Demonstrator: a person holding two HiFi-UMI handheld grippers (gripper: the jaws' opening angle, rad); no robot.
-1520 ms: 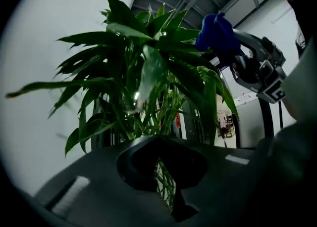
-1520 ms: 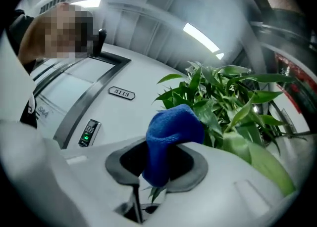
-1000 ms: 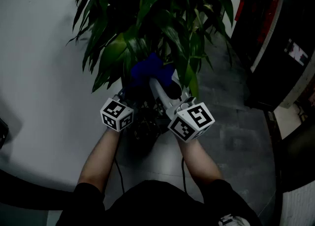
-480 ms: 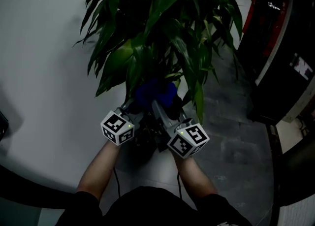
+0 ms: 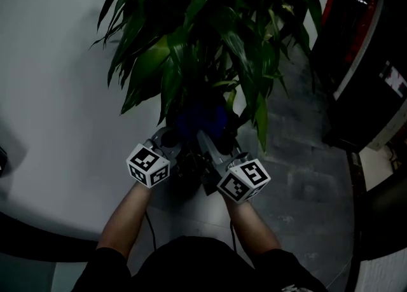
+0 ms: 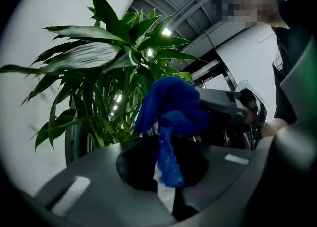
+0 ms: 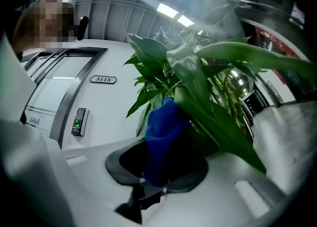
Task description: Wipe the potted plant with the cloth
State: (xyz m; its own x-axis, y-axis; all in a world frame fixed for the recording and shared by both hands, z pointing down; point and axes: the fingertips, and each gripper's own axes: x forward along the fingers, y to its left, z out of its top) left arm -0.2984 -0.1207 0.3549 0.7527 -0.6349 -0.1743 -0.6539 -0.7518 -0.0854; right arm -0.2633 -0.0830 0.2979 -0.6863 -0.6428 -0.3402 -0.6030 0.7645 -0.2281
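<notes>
The potted plant spreads long green leaves over the top of the head view; its dark pot sits between my two wrists. A blue cloth is bunched under the lower leaves. My left gripper and right gripper both reach up to it from below, side by side. In the left gripper view the cloth hangs down into the shut jaws of the left gripper. In the right gripper view the cloth rises out of the right gripper, and a broad leaf lies against it.
A pale floor lies to the left and dark tiles to the right. A black cabinet with a red edge stands at the right. A door keypad is on the wall behind the plant.
Both grippers and the cloth came down and back toward me, out of the upper leaves to below the lower ones. Over the last half second they have barely moved.
</notes>
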